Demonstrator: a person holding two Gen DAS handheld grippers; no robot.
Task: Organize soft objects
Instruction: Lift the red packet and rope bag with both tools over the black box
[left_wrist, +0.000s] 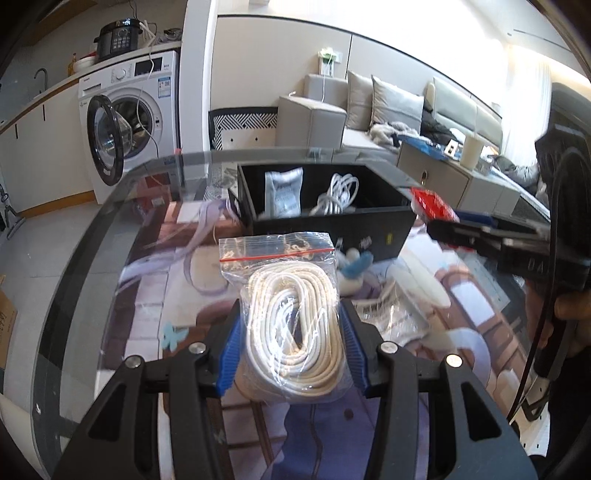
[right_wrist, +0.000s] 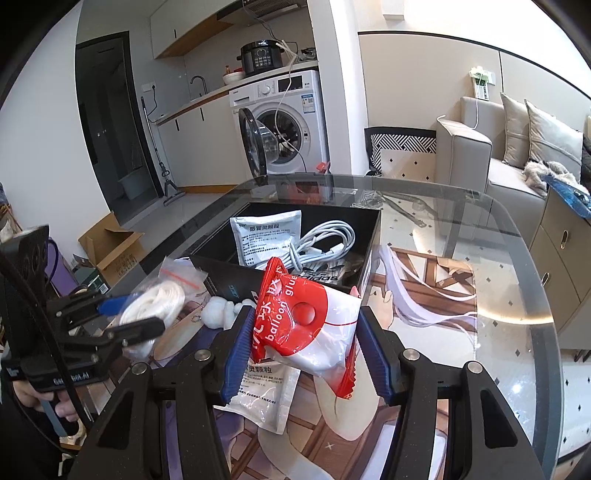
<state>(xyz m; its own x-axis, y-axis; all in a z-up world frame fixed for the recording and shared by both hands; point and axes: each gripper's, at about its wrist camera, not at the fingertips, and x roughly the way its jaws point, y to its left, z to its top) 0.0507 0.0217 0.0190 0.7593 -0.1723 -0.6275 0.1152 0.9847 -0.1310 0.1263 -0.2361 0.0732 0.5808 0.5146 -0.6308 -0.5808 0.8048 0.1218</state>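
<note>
My left gripper (left_wrist: 291, 321) is shut on a clear zip bag of coiled white rope (left_wrist: 293, 325), held above the table in front of the black box (left_wrist: 332, 225). My right gripper (right_wrist: 304, 325) is shut on a red-and-white balloon glue packet (right_wrist: 306, 321), held near the box (right_wrist: 365, 266). The box holds a silver medicine sachet (right_wrist: 264, 236) and a coiled white cable (right_wrist: 325, 242). In the right wrist view the left gripper (right_wrist: 122, 317) and rope bag (right_wrist: 159, 299) show at the left. In the left wrist view the right gripper (left_wrist: 439, 218) holds the red packet (left_wrist: 432, 203) at the box's right corner.
A round glass table (right_wrist: 517, 295) carries a printed mat. On it lie a white sachet (right_wrist: 266, 395), a white plush toy (right_wrist: 221, 312) and a clear packet (left_wrist: 391, 317). A washing machine (right_wrist: 284, 122) and sofa (left_wrist: 369, 110) stand beyond the table.
</note>
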